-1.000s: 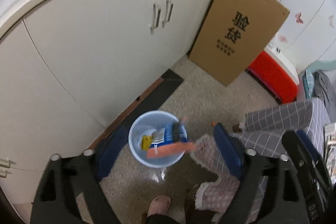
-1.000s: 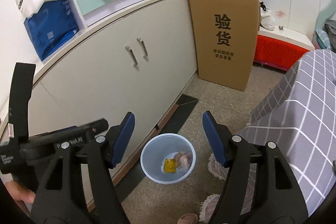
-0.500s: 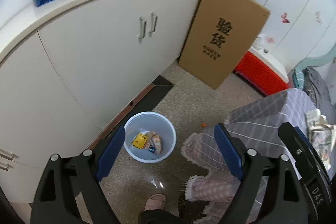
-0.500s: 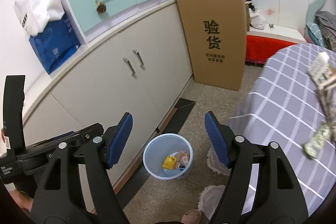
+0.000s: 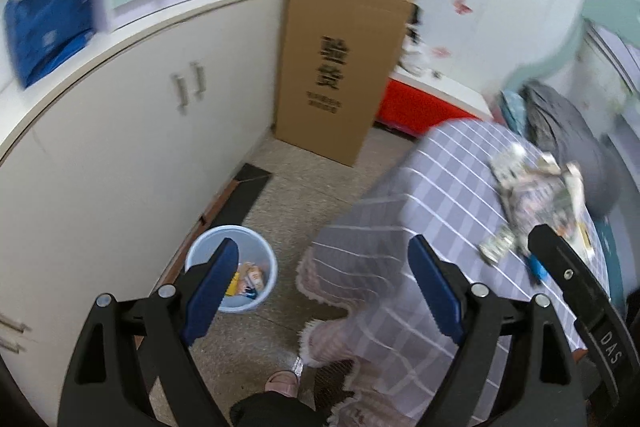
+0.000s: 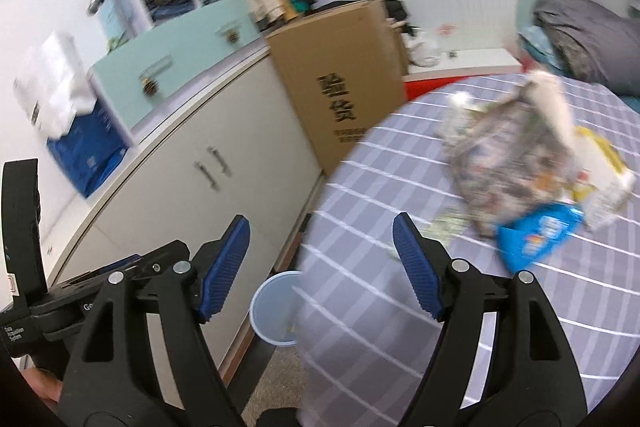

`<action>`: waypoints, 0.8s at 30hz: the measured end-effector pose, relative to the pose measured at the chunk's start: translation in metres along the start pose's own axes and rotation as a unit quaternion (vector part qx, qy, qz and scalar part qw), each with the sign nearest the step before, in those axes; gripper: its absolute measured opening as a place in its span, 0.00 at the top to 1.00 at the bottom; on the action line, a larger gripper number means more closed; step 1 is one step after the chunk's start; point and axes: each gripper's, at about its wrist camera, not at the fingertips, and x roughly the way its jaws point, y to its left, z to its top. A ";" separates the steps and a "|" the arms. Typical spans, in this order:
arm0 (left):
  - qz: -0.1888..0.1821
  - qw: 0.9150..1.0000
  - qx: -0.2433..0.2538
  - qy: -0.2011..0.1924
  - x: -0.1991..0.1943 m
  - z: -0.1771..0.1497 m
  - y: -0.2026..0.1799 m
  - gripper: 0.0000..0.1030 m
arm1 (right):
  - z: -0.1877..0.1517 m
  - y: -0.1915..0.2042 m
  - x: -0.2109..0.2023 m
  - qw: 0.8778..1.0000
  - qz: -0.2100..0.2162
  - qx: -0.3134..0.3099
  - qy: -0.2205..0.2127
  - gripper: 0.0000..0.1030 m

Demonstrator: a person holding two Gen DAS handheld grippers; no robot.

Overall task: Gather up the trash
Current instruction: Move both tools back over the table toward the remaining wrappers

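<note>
A light blue bin (image 5: 256,247) stands on the floor by the white cabinet, with several wrappers lying inside. My left gripper (image 5: 322,251) hovers high over the floor, open and empty, its left finger overlapping the bin. To the right is a round table under a grey checked cloth (image 5: 440,187) bearing a pile of crumpled wrappers (image 5: 532,187). In the right wrist view my right gripper (image 6: 320,227) holds nothing and its jaws are opening over the table's edge. The wrapper pile (image 6: 508,155) and a blue packet (image 6: 536,231) lie ahead to the right. The cloth half hides the bin (image 6: 272,311).
A tall cardboard box (image 5: 340,75) leans against the white cabinet (image 5: 140,147). A red box (image 5: 416,107) sits behind it, and a black mat (image 5: 244,191) lies at the cabinet's foot. The person's slippered foot (image 5: 282,383) is near the tablecloth's frilled hem. Grey clothing (image 6: 588,39) lies beyond the table.
Both grippers rose and swung right, from over the bin towards the table. Wrappers seen dropping at the bin's rim a second ago now lie inside. The right jaws stand a little wider.
</note>
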 end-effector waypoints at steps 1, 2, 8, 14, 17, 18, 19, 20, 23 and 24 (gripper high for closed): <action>-0.007 1.000 0.012 0.004 0.002 -0.002 -0.012 0.18 | -0.002 -0.016 -0.007 1.000 -0.011 0.014 -0.002 0.28; -0.012 1.000 0.023 0.007 0.003 -0.005 -0.023 0.18 | -0.003 -0.025 -0.012 1.000 -0.019 0.023 -0.003 0.28; -0.031 0.994 0.105 0.023 0.017 -0.017 -0.095 0.18 | -0.012 -0.088 -0.036 0.995 -0.074 0.066 -0.011 0.24; -0.029 0.985 0.165 0.040 0.045 -0.022 -0.142 0.18 | -0.020 -0.135 -0.041 0.989 -0.105 0.102 0.002 0.21; -0.029 0.981 0.185 0.046 0.061 -0.023 -0.156 0.18 | -0.024 -0.151 -0.039 0.987 -0.113 0.115 0.011 0.21; -0.032 0.980 0.190 0.047 0.067 -0.022 -0.159 0.18 | -0.024 -0.155 -0.038 0.986 -0.115 0.117 0.014 0.20; -0.034 0.979 0.193 0.050 0.071 -0.021 -0.159 0.18 | -0.025 -0.158 -0.037 0.986 -0.117 0.119 0.018 0.20; -0.033 0.979 0.196 0.053 0.076 -0.020 -0.162 0.18 | -0.025 -0.162 -0.034 0.985 -0.117 0.121 0.023 0.20; -0.032 0.976 0.207 0.061 0.089 -0.018 -0.168 0.23 | -0.024 -0.166 -0.029 0.985 -0.116 0.123 0.034 0.18; -0.029 0.975 0.210 0.065 0.093 -0.018 -0.170 0.23 | -0.024 -0.167 -0.028 0.985 -0.114 0.125 0.036 0.18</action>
